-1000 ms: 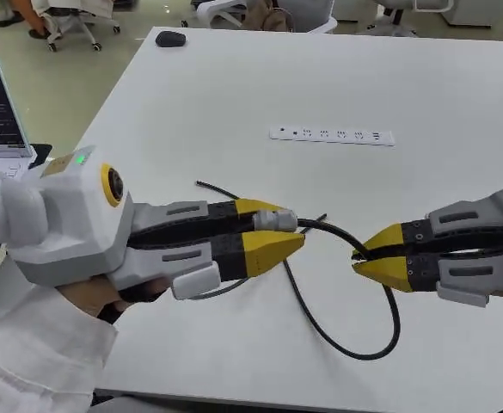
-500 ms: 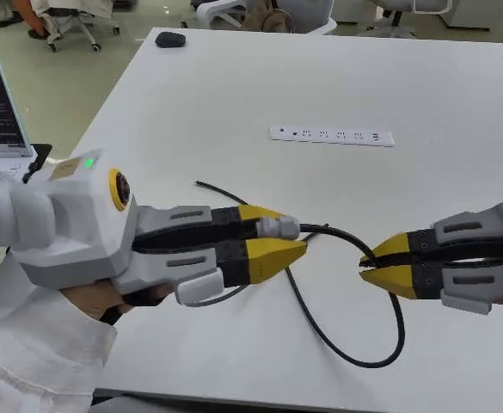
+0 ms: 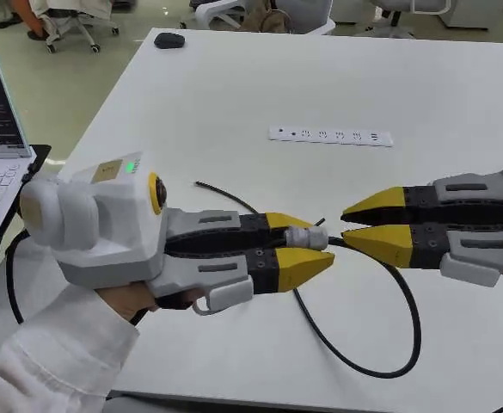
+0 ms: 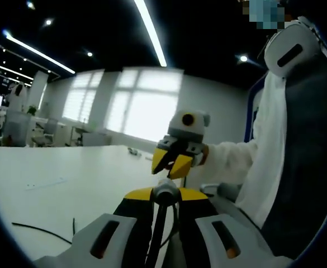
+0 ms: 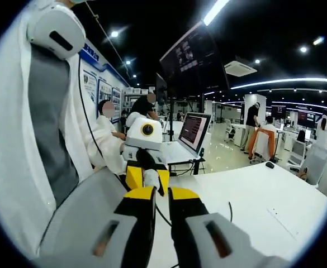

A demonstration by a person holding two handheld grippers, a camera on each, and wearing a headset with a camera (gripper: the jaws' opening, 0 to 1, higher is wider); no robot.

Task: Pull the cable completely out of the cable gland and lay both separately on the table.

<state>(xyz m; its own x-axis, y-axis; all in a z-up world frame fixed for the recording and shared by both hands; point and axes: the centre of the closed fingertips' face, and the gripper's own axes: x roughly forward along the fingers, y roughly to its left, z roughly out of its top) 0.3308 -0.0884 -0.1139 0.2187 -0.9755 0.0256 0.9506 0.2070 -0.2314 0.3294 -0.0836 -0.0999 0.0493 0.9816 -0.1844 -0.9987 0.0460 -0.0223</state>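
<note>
Cable gland: the grey cable gland (image 3: 307, 237) is above the table (image 3: 234, 95), between the yellow jaws of the left gripper (image 3: 314, 245), which is closed on it
Gland axis: it lies along the left gripper's jaws, left to right in the head view, and its mouth points toward the right gripper (image 3: 346, 224)
Cable: the black cable (image 3: 419, 323) comes out of that mouth, passes just under the right gripper's lower jaw, makes a wide loop toward the person and runs back under the left gripper; it is not yet pulled out
Right gripper: it faces the gland tip to tip, just beside it, with jaws apart and holding nothing
Key relation: the cable lies just below these open jaws, so I judge this gripper the nearer one to take it
Next move: probably to lower, close on the cable near the gland, and pull along the gland axis, away from the left gripper
</note>
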